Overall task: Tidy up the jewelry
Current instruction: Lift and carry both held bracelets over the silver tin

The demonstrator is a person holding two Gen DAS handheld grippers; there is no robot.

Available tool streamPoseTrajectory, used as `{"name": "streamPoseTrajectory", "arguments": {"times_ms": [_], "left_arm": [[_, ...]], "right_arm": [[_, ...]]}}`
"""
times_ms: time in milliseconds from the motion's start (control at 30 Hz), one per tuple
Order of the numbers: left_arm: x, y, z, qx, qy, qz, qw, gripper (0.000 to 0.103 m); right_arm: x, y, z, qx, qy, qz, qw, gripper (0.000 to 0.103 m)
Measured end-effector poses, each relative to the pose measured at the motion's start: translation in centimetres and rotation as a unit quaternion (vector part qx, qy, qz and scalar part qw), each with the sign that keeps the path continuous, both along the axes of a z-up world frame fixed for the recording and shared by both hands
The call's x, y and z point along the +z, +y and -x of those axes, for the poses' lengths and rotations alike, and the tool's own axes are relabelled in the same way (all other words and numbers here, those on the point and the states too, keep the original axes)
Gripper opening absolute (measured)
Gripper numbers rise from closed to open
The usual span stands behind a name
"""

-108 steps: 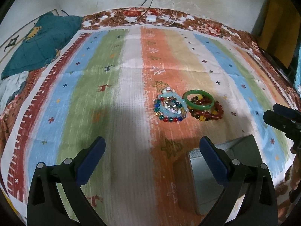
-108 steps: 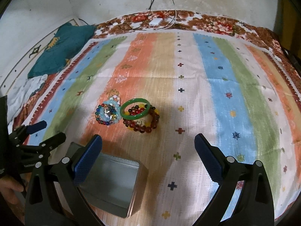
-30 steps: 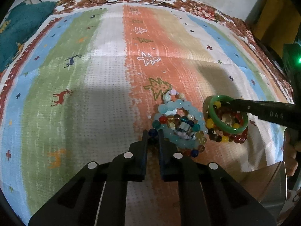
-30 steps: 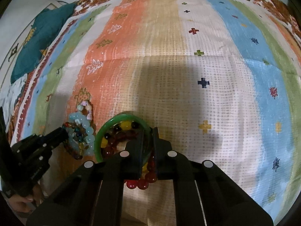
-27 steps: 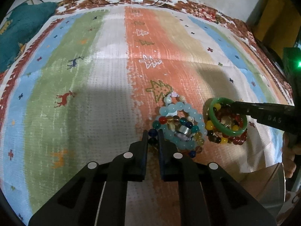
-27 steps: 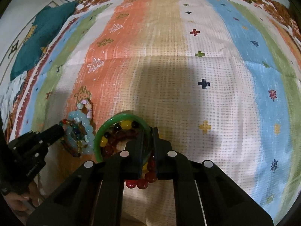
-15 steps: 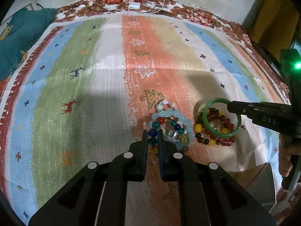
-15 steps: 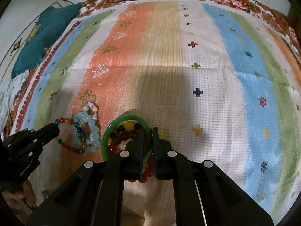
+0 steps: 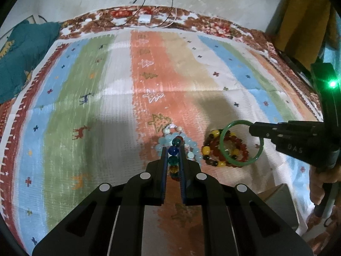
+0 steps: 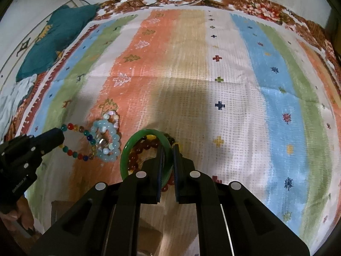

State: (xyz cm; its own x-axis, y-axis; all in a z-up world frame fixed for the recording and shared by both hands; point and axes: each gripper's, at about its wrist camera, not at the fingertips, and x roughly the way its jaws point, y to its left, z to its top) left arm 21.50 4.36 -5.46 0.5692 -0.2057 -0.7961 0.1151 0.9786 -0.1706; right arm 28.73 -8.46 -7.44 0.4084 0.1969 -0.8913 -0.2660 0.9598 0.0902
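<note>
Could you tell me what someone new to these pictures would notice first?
Probably the two black grippers, each shut on jewelry over a bright striped cloth. The right gripper clamps a green bangle, and the left gripper pinches a multicolored bead bracelet. A pale blue bead bracelet and red-and-yellow bead bracelets lie on the cloth between them.

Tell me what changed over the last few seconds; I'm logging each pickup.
Both grippers went from open above the cloth to shut on jewelry and lifted: the left gripper drew the multicolored bead bracelet out of its pile, the right gripper raised the green bangle. The pale blue bracelet and red-yellow beads stayed on the striped cloth.
</note>
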Motion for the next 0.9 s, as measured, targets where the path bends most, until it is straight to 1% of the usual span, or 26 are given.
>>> {"name": "streamPoseTrajectory", "arguments": {"times_ms": [267,467,667,900], "left_arm": [[1.1,-0.7,1.0,-0.002,-0.012,0.004,0.9999,0.009],[2.1,-1.3,1.9,-0.006,-0.022,0.009,0.9997,0.009],[3.0,-1.9,3.0,-0.010,-0.035,-0.004,0.9993,0.009],[4.1,-2.2,4.1,-0.012,-0.046,-0.003,0.9988,0.009]], "right_arm": [[1.1,-0.4,1.8,0.006,-0.015,0.003,1.000,0.010],[2.7,-0.6,3.1,0.010,-0.033,-0.005,0.999,0.010],[4.0,-0.7,4.4,0.014,-0.047,-0.008,0.999,0.010],[4.8,-1.2,5.7,0.017,-0.053,-0.013,0.998,0.010]]}}
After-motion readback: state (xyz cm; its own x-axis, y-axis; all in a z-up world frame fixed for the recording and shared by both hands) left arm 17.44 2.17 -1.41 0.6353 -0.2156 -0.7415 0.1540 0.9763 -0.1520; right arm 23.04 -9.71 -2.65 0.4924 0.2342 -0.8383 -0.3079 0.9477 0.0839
